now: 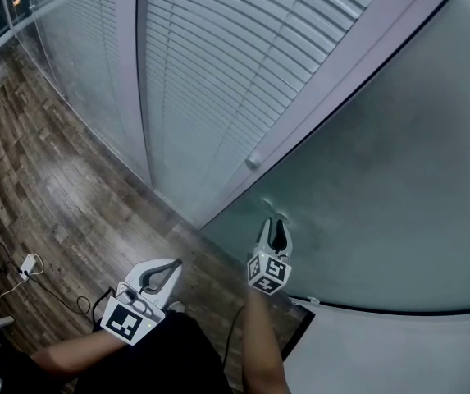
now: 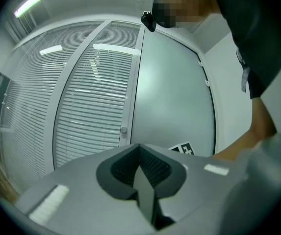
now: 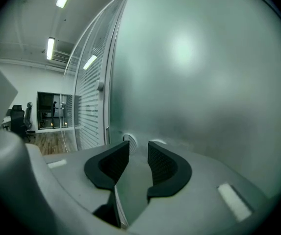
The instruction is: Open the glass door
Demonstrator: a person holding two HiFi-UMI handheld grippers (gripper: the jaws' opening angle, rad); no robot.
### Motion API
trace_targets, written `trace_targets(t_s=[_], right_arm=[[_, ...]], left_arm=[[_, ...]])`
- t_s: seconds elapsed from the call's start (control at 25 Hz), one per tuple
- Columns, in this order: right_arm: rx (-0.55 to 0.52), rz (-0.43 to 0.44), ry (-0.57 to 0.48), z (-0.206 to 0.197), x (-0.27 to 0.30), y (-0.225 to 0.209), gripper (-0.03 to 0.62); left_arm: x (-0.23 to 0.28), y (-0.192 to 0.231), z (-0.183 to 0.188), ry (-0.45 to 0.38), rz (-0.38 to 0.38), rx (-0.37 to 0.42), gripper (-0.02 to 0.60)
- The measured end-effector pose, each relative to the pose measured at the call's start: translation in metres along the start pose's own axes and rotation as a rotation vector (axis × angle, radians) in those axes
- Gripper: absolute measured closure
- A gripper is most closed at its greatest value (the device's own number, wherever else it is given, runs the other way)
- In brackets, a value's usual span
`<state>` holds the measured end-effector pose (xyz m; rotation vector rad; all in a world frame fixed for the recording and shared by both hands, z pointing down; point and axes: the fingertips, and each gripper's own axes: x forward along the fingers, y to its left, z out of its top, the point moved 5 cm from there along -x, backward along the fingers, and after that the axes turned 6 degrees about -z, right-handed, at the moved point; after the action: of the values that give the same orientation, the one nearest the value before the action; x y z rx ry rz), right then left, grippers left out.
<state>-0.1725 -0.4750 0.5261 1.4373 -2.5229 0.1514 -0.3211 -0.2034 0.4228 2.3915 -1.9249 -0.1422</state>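
Facing the smooth frosted glass door (image 1: 382, 179), the right tool (image 1: 275, 223) gapes beside a round fitting (image 3: 129, 142); the left tool (image 1: 172, 267) is closed, empty.

We see the glass door (image 1: 382, 154): one plain frosted grey-green pane, upright, filling the right of the head view. Its free edge runs along a pale frame post (image 1: 325, 97). A small round fitting (image 3: 130, 140) sits near that edge. The door looks closed.
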Motion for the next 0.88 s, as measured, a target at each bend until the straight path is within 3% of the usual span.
trace_targets(t_s=[0.88], right_arm=[[-0.034,-0.04,0.042,-0.006,0.044,0.003,0.464]], left_arm=[[-0.008,0.004,-0.007,0.015,0.04,-0.073,0.581]])
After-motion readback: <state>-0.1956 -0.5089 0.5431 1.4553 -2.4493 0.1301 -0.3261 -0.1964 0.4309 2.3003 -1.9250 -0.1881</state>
